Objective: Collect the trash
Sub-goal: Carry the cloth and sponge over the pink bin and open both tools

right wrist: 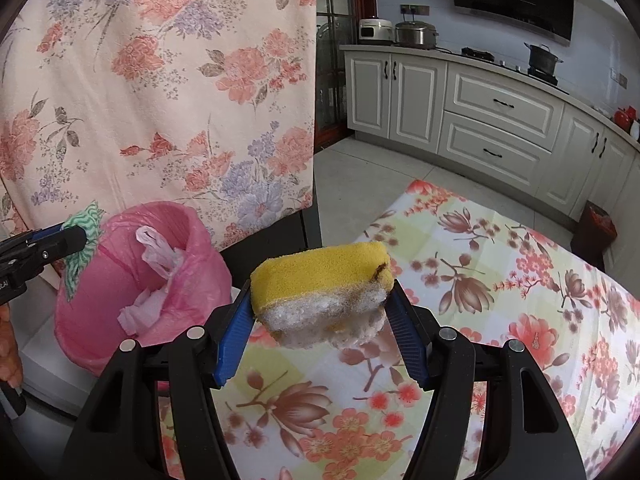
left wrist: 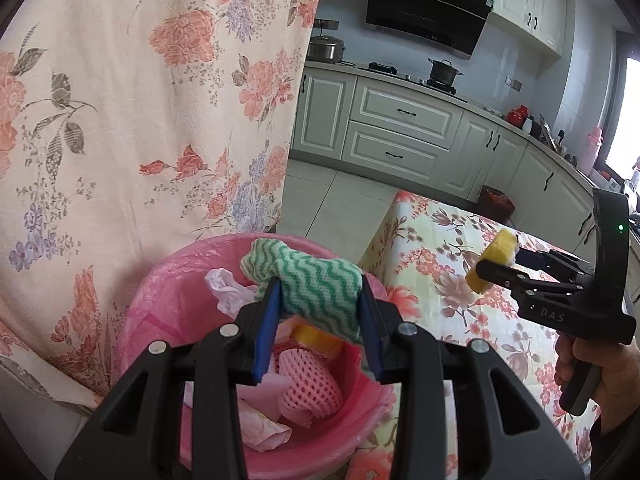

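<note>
My left gripper [left wrist: 320, 292] is shut on a crumpled green-and-white wavy cloth [left wrist: 316, 272], held right above the pink-lined trash bin [left wrist: 160, 300]. A pink foam net [left wrist: 308, 384], a yellow piece, tissue and a white plastic bag [left wrist: 224, 288] lie in the bin. My right gripper [right wrist: 320, 296] is shut on a yellow sponge [right wrist: 320, 268] with a frayed white scouring side, lifted over the floral table [right wrist: 520, 280]. The right wrist view has the bin [right wrist: 188, 240] at lower left, with the left gripper [right wrist: 76, 240] and the cloth [right wrist: 86, 216] above its near rim.
A floral curtain [left wrist: 140, 100] hangs directly behind the bin. White kitchen cabinets [left wrist: 400, 120] line the far wall, past open floor tiles. A small dark red bin [left wrist: 496, 200] stands on the floor beyond the table's far edge. A hand [left wrist: 592, 380] grips the right tool.
</note>
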A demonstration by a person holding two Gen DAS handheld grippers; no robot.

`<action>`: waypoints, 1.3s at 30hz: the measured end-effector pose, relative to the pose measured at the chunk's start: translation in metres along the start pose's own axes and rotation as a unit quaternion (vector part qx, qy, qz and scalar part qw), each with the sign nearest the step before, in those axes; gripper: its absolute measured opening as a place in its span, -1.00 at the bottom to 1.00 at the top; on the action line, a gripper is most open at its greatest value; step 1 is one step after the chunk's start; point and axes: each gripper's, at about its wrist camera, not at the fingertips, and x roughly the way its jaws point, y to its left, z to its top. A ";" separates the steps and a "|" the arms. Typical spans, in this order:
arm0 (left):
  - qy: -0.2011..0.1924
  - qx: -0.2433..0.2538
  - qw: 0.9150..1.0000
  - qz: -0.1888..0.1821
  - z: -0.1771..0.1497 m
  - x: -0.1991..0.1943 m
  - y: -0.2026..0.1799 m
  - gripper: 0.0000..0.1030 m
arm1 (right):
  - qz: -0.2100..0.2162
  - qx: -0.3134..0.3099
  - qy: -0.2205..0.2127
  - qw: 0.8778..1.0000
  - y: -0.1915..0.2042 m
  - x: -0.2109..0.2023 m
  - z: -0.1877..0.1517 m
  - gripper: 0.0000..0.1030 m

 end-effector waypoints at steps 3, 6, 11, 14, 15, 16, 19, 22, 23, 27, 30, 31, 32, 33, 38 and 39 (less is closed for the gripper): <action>-0.009 -0.008 1.000 0.005 0.000 -0.010 0.012 -0.30 | 0.004 -0.009 -0.008 1.000 0.015 -0.008 0.006 0.19; -0.015 -0.012 1.000 0.007 -0.002 -0.019 0.020 -0.30 | 0.008 -0.017 -0.015 1.000 0.029 -0.014 0.011 0.19; -0.023 -0.017 1.000 0.006 -0.005 -0.032 0.030 -0.30 | 0.015 -0.025 -0.023 0.999 0.052 -0.021 0.016 0.19; -0.029 -0.020 0.999 0.005 -0.008 -0.039 0.035 -0.30 | 0.019 -0.031 -0.027 0.999 0.065 -0.025 0.018 0.19; -0.031 -0.022 0.999 0.005 -0.008 -0.041 0.037 -0.30 | 0.021 -0.032 -0.027 0.999 0.069 -0.026 0.019 0.19; -0.033 -0.023 0.999 0.005 -0.009 -0.043 0.040 -0.30 | 0.022 -0.034 -0.029 0.999 0.073 -0.028 0.019 0.19; -0.037 -0.026 0.999 0.006 -0.011 -0.049 0.045 -0.30 | 0.025 -0.037 -0.030 0.999 0.084 -0.030 0.020 0.19; -0.042 -0.029 0.999 0.007 -0.013 -0.055 0.051 -0.30 | 0.027 -0.042 -0.031 0.998 0.094 -0.032 0.021 0.19; -0.043 -0.029 0.999 0.008 -0.013 -0.057 0.052 -0.30 | 0.028 -0.043 -0.031 0.998 0.097 -0.032 0.021 0.19; -0.046 -0.031 0.998 0.008 -0.016 -0.062 0.058 -0.30 | 0.033 -0.045 -0.031 0.998 0.107 -0.033 0.022 0.19; -0.048 -0.032 0.998 0.010 -0.014 -0.062 0.065 -0.30 | 0.038 -0.045 -0.031 0.998 0.115 -0.032 0.022 0.19; -0.049 -0.032 0.998 0.011 -0.014 -0.063 0.067 -0.30 | 0.041 -0.044 -0.030 0.998 0.118 -0.031 0.022 0.19; -0.050 -0.032 0.998 0.011 -0.014 -0.064 0.069 -0.30 | 0.043 -0.044 -0.029 0.998 0.120 -0.030 0.022 0.19; -0.050 -0.032 0.998 0.012 -0.014 -0.064 0.070 -0.30 | 0.044 -0.045 -0.028 0.998 0.122 -0.029 0.022 0.19; -0.043 -0.032 0.998 0.012 -0.017 -0.062 0.077 -0.29 | 0.051 -0.050 -0.019 0.997 0.136 -0.020 0.020 0.19; -0.039 -0.033 0.999 0.010 -0.017 -0.060 0.079 -0.29 | 0.052 -0.051 -0.017 0.997 0.138 -0.019 0.020 0.20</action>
